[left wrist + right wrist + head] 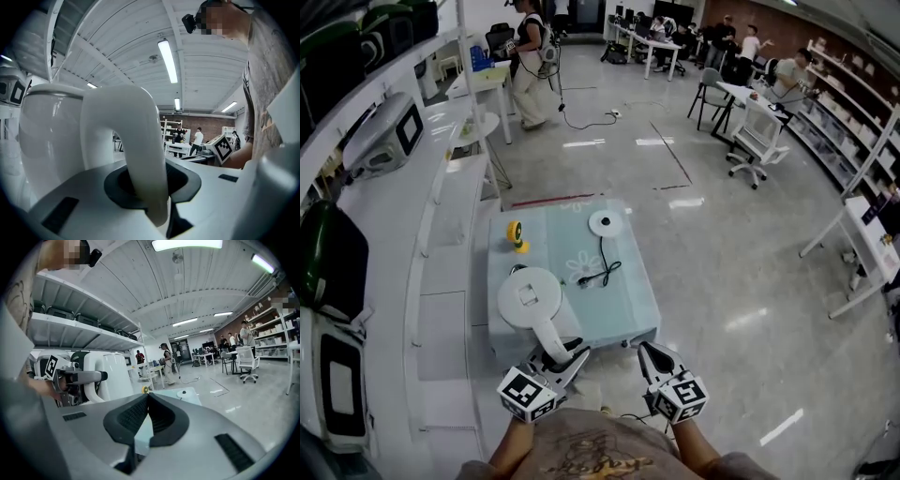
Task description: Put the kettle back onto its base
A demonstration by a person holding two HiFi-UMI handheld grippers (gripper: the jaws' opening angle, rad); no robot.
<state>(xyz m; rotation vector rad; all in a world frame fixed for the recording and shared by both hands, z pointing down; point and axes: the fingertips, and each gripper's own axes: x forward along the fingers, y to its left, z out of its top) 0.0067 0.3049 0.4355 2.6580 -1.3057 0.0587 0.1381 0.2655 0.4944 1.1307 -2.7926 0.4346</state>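
A small yellow object (pixel 517 235) stands on the pale table (pixel 623 305) (flower-printed top).

Kettle (pixel 56 140) underside hidden behind left gripper (pixel 567 356) body; yellow object (pixel 517 235) near table's (pixel 628 309) far left corner too small to identify.

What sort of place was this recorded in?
Probably a large open lab or workshop hall: long white shelving runs along the wall, and people work at desks with office chairs across a wide glossy floor.
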